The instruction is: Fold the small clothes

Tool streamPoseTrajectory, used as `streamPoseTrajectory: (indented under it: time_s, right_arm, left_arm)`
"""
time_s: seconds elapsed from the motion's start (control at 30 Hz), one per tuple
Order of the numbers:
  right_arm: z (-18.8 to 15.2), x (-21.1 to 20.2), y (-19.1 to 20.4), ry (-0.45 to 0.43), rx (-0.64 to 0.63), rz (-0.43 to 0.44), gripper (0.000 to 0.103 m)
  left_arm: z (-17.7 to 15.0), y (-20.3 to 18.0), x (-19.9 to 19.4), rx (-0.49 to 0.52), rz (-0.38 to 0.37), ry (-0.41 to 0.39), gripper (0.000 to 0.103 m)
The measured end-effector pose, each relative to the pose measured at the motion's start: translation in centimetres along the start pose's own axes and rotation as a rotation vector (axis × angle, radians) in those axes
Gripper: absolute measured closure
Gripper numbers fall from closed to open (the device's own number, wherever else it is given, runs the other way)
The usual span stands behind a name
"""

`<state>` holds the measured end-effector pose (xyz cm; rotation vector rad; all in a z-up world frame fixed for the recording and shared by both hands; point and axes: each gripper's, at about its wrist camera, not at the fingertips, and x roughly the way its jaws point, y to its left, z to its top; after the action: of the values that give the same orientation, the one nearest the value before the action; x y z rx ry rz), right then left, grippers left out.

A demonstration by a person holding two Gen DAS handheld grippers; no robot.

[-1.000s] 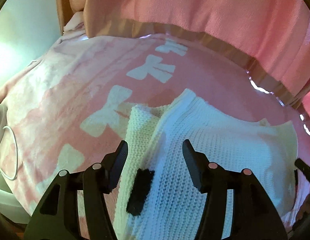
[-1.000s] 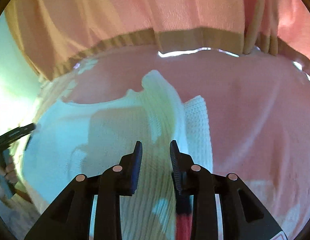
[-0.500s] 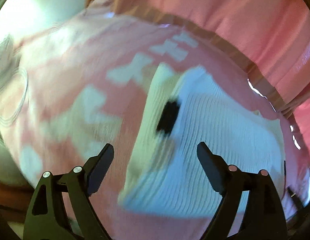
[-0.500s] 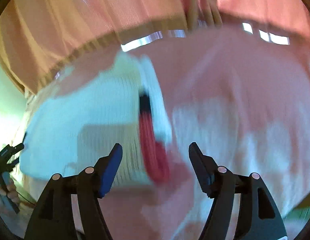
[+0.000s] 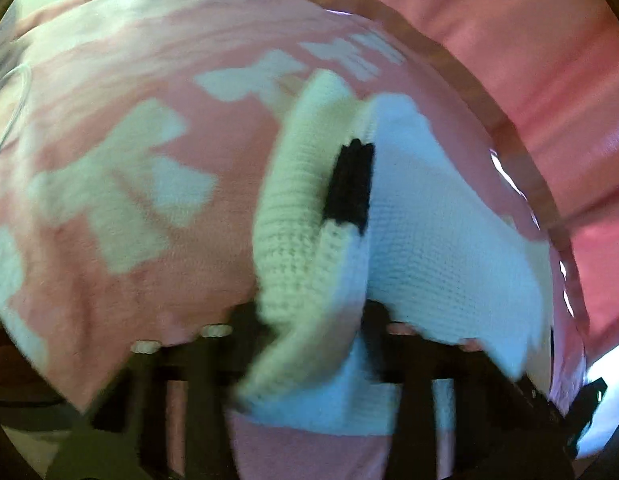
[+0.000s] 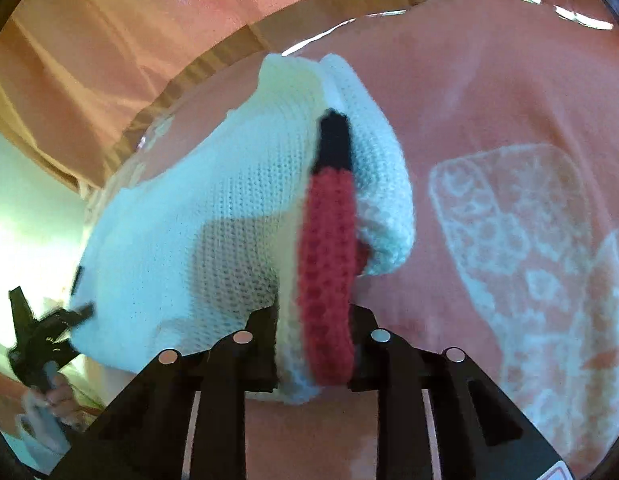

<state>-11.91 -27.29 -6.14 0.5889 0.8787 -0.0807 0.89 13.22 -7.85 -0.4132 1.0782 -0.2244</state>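
- Pink bow-print blanket (image 5: 121,148) spread wide to the left, bare of clothes there; plenty of flat room on that side.
- Left gripper (image 5: 317,340) just closed, pinching the near left edge of the white knit garment (image 5: 429,232), cream fold bunched between the fingers; black patch (image 5: 349,184) just beyond the grip.
- Garment lying mid-blanket, stretched between both grippers, far edge close to the pink curtain (image 5: 489,28) and the brown border behind.
- Right gripper (image 6: 313,344) likewise just closed, clamped on the near right edge, red knit strip (image 6: 329,264) and cream layer caught between the fingers.
- Step in hand, by judgement: both near corners taken, ready for the fold.
- Next move likely calling for an even lift of both corners, carried toward the far edge, then laid down aligned.
- Little spare room at the far side; care needed not to overshoot into the curtain.
- Open patterned blanket to the right, also free.
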Motion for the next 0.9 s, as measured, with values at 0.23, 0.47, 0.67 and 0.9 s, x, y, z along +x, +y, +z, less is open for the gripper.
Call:
streamPoseTrajectory:
  time_s: [0.23,0.47,0.67,0.9]
  right_arm:
    - [0.2,-10.7,0.8,-0.193,-0.161,-0.179,0.089]
    - [-2.7,-8.2,-2.6,0.023,-0.166,-0.374,0.075]
    - [3.0,-12.0,-0.7,-0.146,-0.241,-0.310,0.042]
    - [10.4,-3.4,-0.8,0.002,-0.277,-0.200,0.042]
  left_arm:
    - [-1.7,-3.2,-4.8,0.150,-0.109,-0.042,0.078]
    - [-5.8,-2.2,-3.2,0.169,0.049,0.024,0.068]
    - [-3.3,-6.9,-8.6,0.282,0.064,-0.185,0.036]
    - [3.8,-12.0,1.4,0.360,0.080,-0.028,0.030]
